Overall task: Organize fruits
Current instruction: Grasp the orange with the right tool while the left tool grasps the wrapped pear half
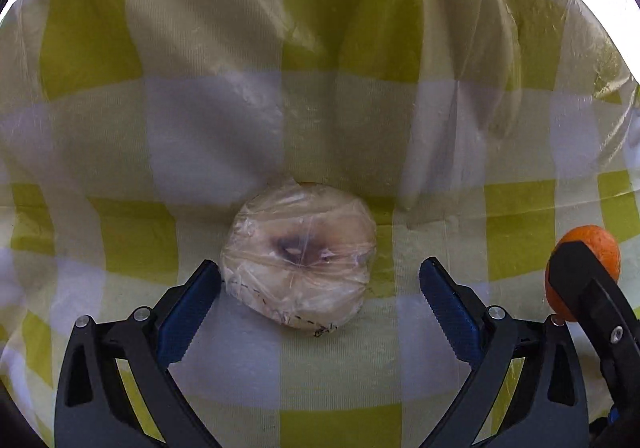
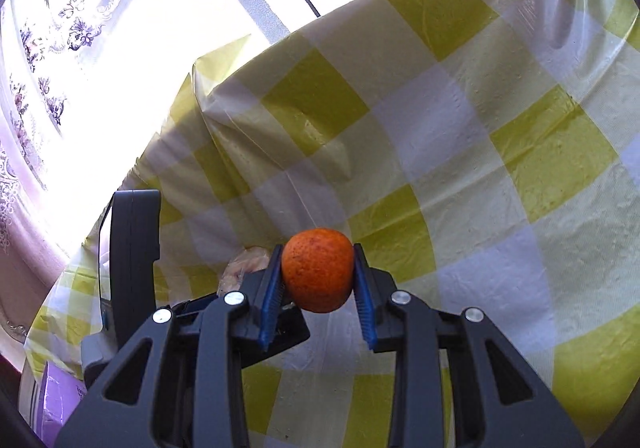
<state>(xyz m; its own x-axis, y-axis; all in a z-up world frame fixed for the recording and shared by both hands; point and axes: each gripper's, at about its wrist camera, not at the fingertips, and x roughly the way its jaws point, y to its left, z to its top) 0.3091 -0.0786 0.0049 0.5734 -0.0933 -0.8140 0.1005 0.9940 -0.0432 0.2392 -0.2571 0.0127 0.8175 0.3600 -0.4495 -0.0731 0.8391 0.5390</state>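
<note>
A pale round fruit wrapped in clear plastic film [image 1: 300, 254] lies on the yellow-and-white checked tablecloth [image 1: 224, 128]. My left gripper [image 1: 320, 284] is open, its blue pads on either side of the fruit's near half, the left pad close to it. My right gripper [image 2: 318, 272] is shut on an orange [image 2: 318, 270] and holds it above the cloth. In the left wrist view the orange [image 1: 600, 244] and the right gripper show at the right edge. The wrapped fruit [image 2: 244, 266] peeks out behind the left gripper in the right wrist view.
The cloth [image 2: 460, 168] rises in folds behind the fruit like a backdrop. A bright window with a flowered curtain [image 2: 60, 28] is at the left. A purple box [image 2: 56, 404] sits at the lower left, past the table edge.
</note>
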